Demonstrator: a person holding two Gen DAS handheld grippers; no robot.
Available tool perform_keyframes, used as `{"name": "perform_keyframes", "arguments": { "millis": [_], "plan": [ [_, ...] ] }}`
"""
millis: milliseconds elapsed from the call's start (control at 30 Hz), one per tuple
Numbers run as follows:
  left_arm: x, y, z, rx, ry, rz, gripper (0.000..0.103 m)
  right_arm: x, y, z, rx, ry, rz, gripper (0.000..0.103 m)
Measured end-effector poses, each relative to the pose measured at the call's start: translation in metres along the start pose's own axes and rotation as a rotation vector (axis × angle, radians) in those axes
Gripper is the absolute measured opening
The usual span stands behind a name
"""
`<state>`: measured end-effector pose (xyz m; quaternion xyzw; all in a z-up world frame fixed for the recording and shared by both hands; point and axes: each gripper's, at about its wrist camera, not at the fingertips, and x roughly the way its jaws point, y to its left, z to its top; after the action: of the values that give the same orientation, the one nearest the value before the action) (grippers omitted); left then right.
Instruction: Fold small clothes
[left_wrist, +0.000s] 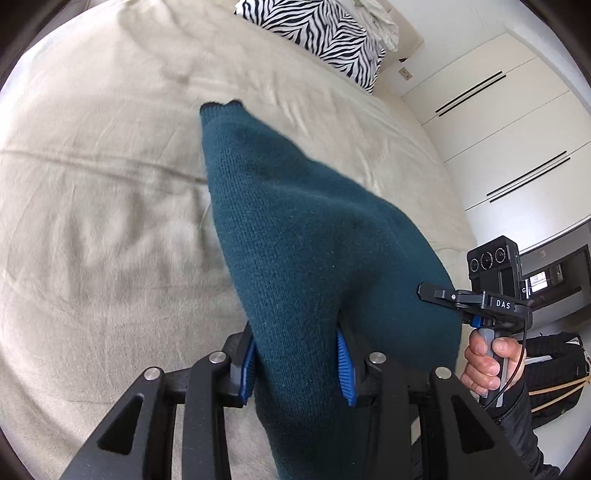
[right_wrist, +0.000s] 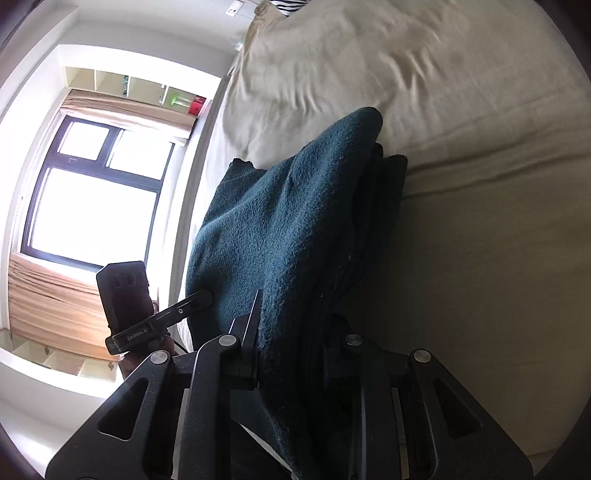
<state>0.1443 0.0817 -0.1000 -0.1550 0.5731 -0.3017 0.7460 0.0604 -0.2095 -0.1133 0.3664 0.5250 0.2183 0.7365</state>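
left gripper (left_wrist: 295, 363): blue pads clamped on teal knit garment (left_wrist: 295, 229)
right gripper (right_wrist: 291, 354): clamped on same garment's other side
garment: held up between both, stretching forward from the fingers
beyond: beige bedspread (left_wrist: 92, 221), zebra-print pillow (left_wrist: 325, 33) far ahead

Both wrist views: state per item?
teal knit garment: lifted off the bed, held by both grippers, hanging bunched
left gripper: shut on the garment
right gripper: shut on the garment
bed cover: wrinkled
zebra pillow: lying at the bed's far end
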Motion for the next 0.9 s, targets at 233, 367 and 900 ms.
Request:
{"name": "perform_keyframes", "arguments": {
  "millis": [233,367,900],
  "plan": [
    [0.006,0.022,-0.008,-0.069,-0.025,-0.098,0.044,0.02,-0.051,-0.016,0.086,-0.03,0.12,0.022],
    [0.002,0.027,-0.018,-0.078,-0.035,-0.102,0.047,0.024,-0.058,-0.02,0.089,-0.042,0.152,0.022],
    [-0.094,-0.016,-0.068,0.052,-0.327,0.202,0.072,-0.082,-0.053,-0.062,0.082,-0.24,-0.068,0.041]
  ]
}}
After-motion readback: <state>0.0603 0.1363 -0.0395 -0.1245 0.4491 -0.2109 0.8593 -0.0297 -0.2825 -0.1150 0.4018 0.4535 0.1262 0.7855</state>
